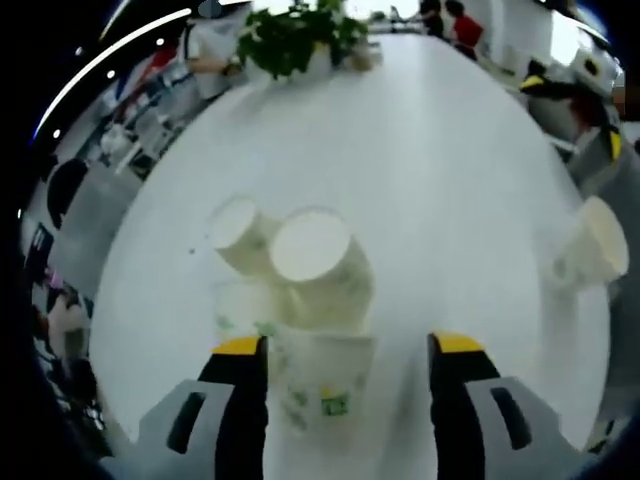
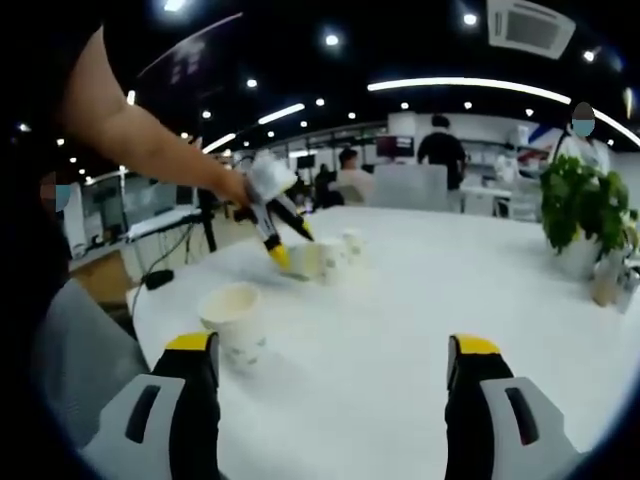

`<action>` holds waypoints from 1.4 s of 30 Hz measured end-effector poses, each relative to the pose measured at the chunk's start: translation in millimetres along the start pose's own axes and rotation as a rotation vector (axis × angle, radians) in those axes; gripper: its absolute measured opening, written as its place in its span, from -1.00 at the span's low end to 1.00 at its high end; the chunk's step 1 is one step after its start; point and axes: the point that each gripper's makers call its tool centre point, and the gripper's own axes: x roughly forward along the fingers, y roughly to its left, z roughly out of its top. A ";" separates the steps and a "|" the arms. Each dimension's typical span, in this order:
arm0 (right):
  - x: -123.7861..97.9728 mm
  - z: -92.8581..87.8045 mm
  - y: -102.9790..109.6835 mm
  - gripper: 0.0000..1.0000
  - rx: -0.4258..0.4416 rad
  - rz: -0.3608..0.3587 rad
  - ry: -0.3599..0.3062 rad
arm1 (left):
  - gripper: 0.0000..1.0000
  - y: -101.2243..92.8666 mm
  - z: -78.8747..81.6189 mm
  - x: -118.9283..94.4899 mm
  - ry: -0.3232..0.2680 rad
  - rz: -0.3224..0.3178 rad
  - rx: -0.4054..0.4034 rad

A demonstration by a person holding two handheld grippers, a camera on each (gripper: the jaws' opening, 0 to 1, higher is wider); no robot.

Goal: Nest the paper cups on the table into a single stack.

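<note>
Paper cups [image 1: 318, 265], white with green print, clustered on table [image 1: 440, 180], left gripper [image 1: 350, 352] fingers spread, right gripper [image 2: 335, 352] likewise.

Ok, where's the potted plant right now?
In the left gripper view the potted plant stands at the table's far end, beyond the paper cups; in the right gripper view it's at the right edge.

White table [image 2: 420, 300], potted plant [image 2: 585, 215]; ceiling striplights [image 2: 470, 86]

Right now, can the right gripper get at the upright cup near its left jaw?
Probably yes. The right gripper is open, and the upright cup stands just ahead on bare table, nothing between.
</note>
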 end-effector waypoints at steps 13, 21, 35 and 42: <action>-0.1 -2.8 0.9 0.85 0.009 0.002 0.007 | -0.09 -1.7 -20.9 20.2 0.070 0.045 0.045; -0.5 -3.0 1.3 0.83 0.010 0.003 0.007 | -0.16 -0.5 -16.2 17.6 0.036 0.053 -0.038; -1.3 -1.4 2.6 0.77 -0.002 0.010 0.004 | -0.21 -5.8 -2.2 1.9 -0.110 0.022 -0.211; -1.8 0.3 1.6 0.75 -0.007 0.005 -0.001 | -0.23 17.8 13.4 -25.5 -0.280 0.089 -0.342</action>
